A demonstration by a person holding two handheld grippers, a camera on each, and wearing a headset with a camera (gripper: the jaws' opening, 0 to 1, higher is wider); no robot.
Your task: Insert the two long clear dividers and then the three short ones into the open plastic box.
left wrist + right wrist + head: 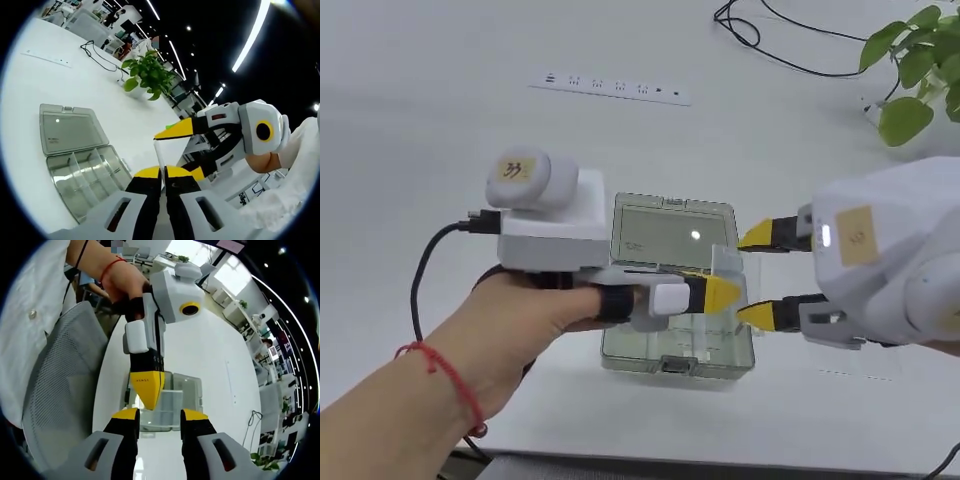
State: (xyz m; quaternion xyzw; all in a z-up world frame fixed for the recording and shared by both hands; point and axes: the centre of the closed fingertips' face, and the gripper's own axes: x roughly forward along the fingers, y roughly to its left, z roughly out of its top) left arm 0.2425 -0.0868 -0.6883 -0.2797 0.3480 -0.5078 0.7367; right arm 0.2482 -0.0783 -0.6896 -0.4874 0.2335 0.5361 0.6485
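The clear plastic box [672,366] lies open on the white table, its lid [670,232] folded back flat. In the left gripper view the box [85,176] holds clear dividers that split it into compartments. My left gripper [720,292] hovers over the box's right side, shut on a short clear divider [728,262] that stands up from its tips. The divider [159,152] is a thin edge rising between the left gripper's [163,172] closed jaws. My right gripper [760,275] is open just right of the box, with its fingers either side of the left gripper's tip [147,387].
A white power strip [610,86] lies at the back of the table, with black cables [770,40] and a potted plant [920,70] at the back right. The left gripper's black cable [425,270] hangs at the left. The table's near edge runs along the bottom.
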